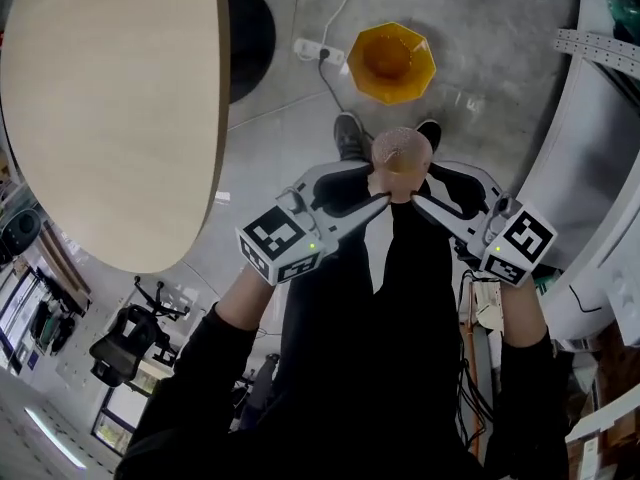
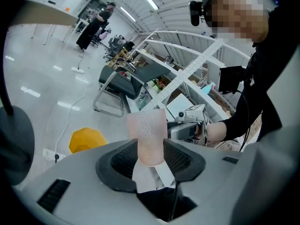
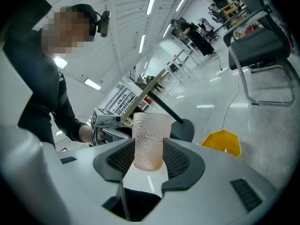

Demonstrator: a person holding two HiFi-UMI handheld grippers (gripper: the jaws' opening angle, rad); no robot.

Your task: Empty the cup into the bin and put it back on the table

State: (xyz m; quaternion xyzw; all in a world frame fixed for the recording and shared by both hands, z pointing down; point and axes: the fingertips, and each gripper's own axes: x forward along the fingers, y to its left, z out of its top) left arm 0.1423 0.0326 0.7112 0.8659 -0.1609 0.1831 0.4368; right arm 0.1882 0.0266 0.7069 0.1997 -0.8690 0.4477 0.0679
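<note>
A pink, dimpled, translucent cup (image 1: 402, 153) is held upright in the air between both grippers, above the floor by the person's shoes. My left gripper (image 1: 384, 196) is shut on its lower part from the left, and my right gripper (image 1: 416, 198) is shut on it from the right. In the left gripper view the cup (image 2: 149, 137) sits between the black pads (image 2: 123, 161) of my left gripper (image 2: 150, 157). The right gripper view shows the cup (image 3: 150, 142) clamped by my right gripper (image 3: 149, 159). The yellow bin (image 1: 391, 63) stands open on the floor just ahead. The round wooden table (image 1: 110, 108) lies to the left.
A white power strip (image 1: 318, 51) with cables lies on the floor left of the bin. The table's black base (image 1: 250, 33) stands beside it. A white curved frame (image 1: 590, 168) borders the right side. A grey chair (image 3: 262, 55) stands further off.
</note>
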